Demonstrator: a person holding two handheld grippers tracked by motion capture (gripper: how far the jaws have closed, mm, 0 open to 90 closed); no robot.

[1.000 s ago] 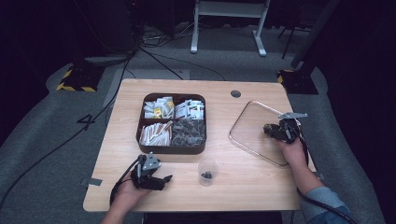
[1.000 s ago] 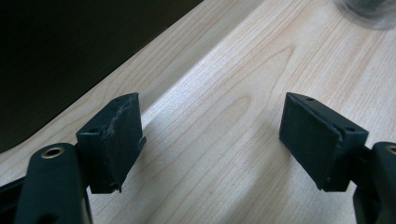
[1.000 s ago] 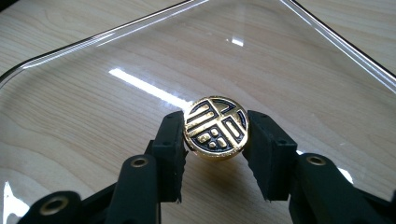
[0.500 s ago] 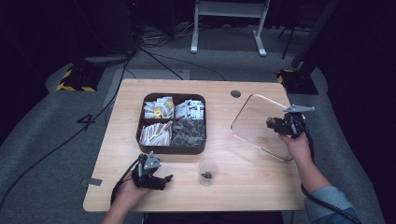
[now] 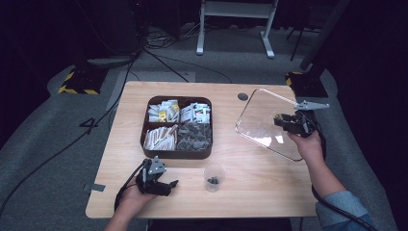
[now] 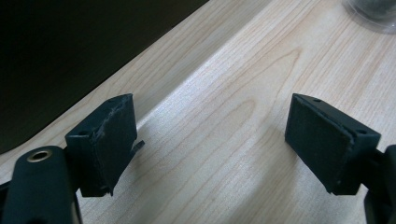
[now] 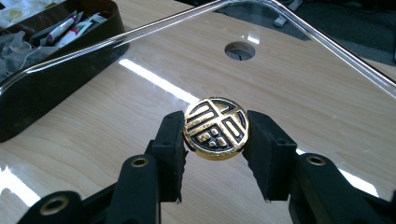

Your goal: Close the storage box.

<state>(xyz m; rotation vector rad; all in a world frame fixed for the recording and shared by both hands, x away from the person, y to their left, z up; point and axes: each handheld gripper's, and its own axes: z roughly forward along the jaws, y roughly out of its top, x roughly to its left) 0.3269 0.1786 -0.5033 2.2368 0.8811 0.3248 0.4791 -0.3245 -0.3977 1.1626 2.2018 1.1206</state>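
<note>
My right gripper point(image 5: 280, 119) is shut on the round gold-and-black knob point(image 7: 215, 128) of a clear glass lid point(image 5: 262, 122). The lid hangs tilted above the right side of the table, its far edge raised. In the right gripper view both pads press on the knob's sides, and the lid's rim point(image 7: 140, 32) runs across the top. At the table's front left my left gripper point(image 5: 169, 185) rests low over the wood. It is open, its jaws have just been opening, and nothing is between them point(image 6: 210, 135). A small clear cup point(image 5: 214, 178) stands just right of it.
A dark brown tray point(image 5: 144, 127) with four compartments of sachets and packets sits at the table's middle. A round cable hole point(image 5: 243, 96) lies in the table behind the lid. The table's front edge point(image 5: 202, 214) runs close under my left gripper.
My right gripper has lifted the glass lid off the table, and the lid now hangs tilted in the air. The left hand has stayed where it was.
</note>
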